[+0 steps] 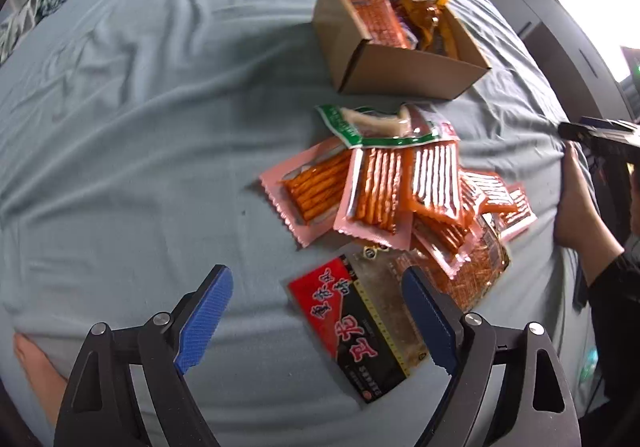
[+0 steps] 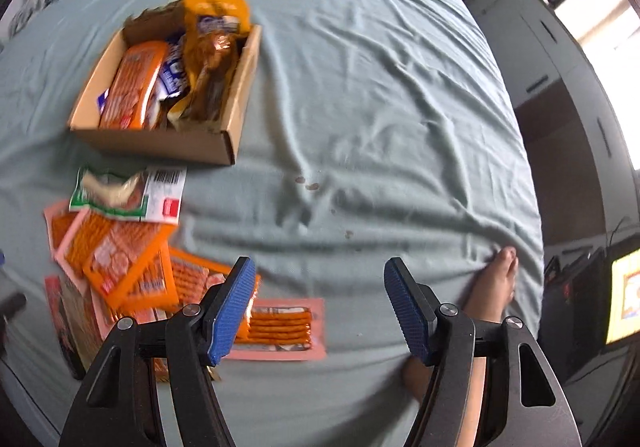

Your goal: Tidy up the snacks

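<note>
Your left gripper (image 1: 318,319) sits at the bottom of its frame, jaws spread wide and holding nothing, pointing across the pale blue bedsheet (image 1: 160,127). Its right finger lies over the edge of a red-and-black packet (image 1: 352,323) at lower centre; whether they touch cannot be told.

Above that packet, at centre right, a heap of pink and orange snack packs (image 1: 384,195) lies fanned out and overlapping. A green-edged packet (image 1: 368,127) rests on the heap's upper edge.

The cardboard box (image 1: 408,75) stands in the upper right of the left view, open-topped and already holding several orange packs (one stands up past the rim).

Your right gripper (image 2: 320,303) is likewise at the bottom of its frame, jaws wide apart and empty, hovering above bare sheet. One pink pack (image 2: 280,331) lies flat just behind its left finger, apart from the heap at lower left. The box (image 2: 160,145) sits upper left in this view.

A bare foot (image 2: 496,283) rests on the sheet at lower right.
</note>
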